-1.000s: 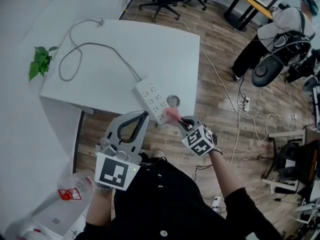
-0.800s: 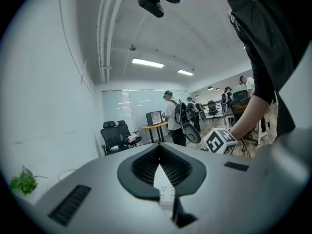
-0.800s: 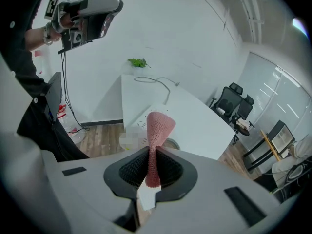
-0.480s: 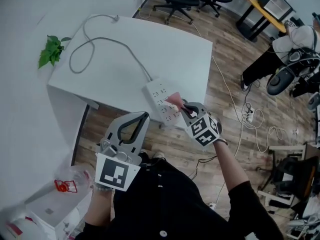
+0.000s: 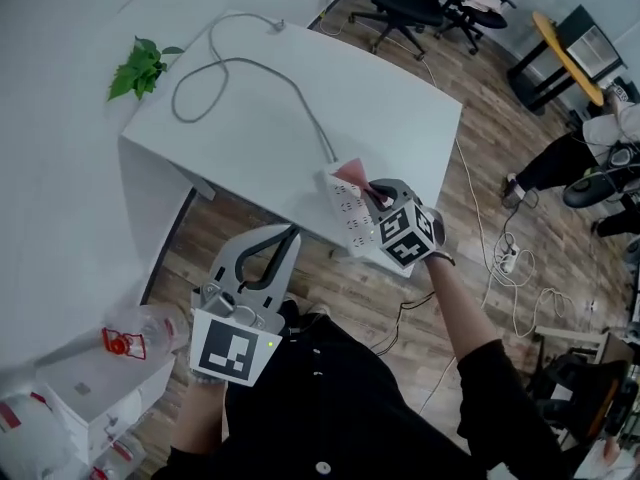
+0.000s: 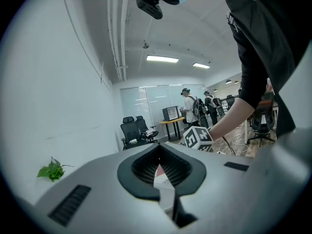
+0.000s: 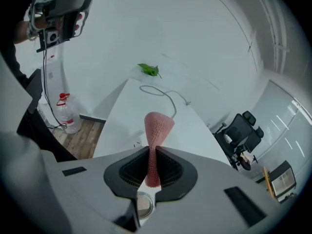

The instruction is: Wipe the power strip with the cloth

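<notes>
1. Step in hand: wiping. The right gripper (image 5: 374,194) has its jaws closed tight on a pink cloth (image 5: 349,175). The free end of the cloth fans out ahead of the jaws over the power strip (image 5: 351,211). From the head view the cloth appears to lie on the strip's far end, though contact cannot be confirmed.
2. The right gripper view shows the cloth (image 7: 157,125) pinched into a narrow neck between the two jaw pads and flaring above them, with the grip sound.
3. The left gripper (image 5: 290,233) is held low, off the near edge of the table (image 5: 400,118) and well apart from the strip. Its own view shows its jaws together with nothing between them, and it takes no part in the work.
4. Location: the strip lies slantwise by the near edge of the table, towards the near right corner. Its cable (image 5: 290,83) runs off to a loop by the far left corner.
5. Appearance: the strip is a white, long, flat body with rows of socket holes. No dirt can be made out at this range.
6. Next move, in my judgement: draw the cloth along the strip's length towards the near edge with light downward pressure. The strip is unheld and may slide.
</notes>
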`<state>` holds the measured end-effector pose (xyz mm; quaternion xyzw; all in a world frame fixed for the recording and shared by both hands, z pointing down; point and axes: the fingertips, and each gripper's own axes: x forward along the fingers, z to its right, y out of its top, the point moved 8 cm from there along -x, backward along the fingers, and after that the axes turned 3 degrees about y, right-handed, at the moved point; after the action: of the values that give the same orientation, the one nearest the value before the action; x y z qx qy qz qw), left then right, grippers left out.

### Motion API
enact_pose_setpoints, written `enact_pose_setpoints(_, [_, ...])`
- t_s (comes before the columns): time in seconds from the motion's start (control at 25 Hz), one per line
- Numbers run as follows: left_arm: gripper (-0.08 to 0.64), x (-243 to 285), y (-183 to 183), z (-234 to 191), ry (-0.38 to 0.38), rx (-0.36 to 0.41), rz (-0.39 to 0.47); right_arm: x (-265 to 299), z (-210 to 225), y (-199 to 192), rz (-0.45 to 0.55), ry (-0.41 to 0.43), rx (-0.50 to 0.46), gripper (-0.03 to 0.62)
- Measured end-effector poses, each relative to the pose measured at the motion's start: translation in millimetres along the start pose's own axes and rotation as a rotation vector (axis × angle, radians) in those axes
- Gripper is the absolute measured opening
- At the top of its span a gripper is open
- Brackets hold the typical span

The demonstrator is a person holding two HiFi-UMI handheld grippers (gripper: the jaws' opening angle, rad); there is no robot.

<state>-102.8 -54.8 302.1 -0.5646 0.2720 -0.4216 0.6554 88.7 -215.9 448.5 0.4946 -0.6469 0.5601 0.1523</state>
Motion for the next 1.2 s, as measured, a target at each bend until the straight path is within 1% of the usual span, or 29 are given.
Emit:
enact_pose_setpoints(0.32, [0.014, -18, -8, -15, 0.086, -0.011, -0.038, 42, 26, 25, -0.029, 0.0, -0.047, 0.051])
enact_pose_setpoints(0.48, [0.014, -25, -12, -19, 0.125, -0.018, -0.047, 61, 31, 26, -0.067, 0.012, -0.09, 0.051])
enact_pose_setpoints(0.72, [0.014, -31, -22, -21, 0.158, -0.048, -0.08, 80, 20, 22, -0.095, 0.088, -0.099, 0.051])
enact_pose_setpoints(0.84, [0.014, -31, -23, -20, 0.158, -0.056, -0.089, 84, 10, 18, -0.113, 0.151, -0.107, 0.051])
enact_pose_setpoints(0.96, [0.014, -30, -21, -18, 0.151, -0.047, -0.083, 85, 0, 12, -0.132, 0.204, -0.122, 0.051])
enact_pose_setpoints(1.04, [0.014, -30, -21, -19, 0.15, -0.041, -0.081, 87, -5, 10, -0.145, 0.22, -0.142, 0.051])
enact_pose_setpoints(1.2, [0.014, -28, -21, -18, 0.145, -0.042, -0.08, 86, -8, 10, -0.147, 0.243, -0.122, 0.051])
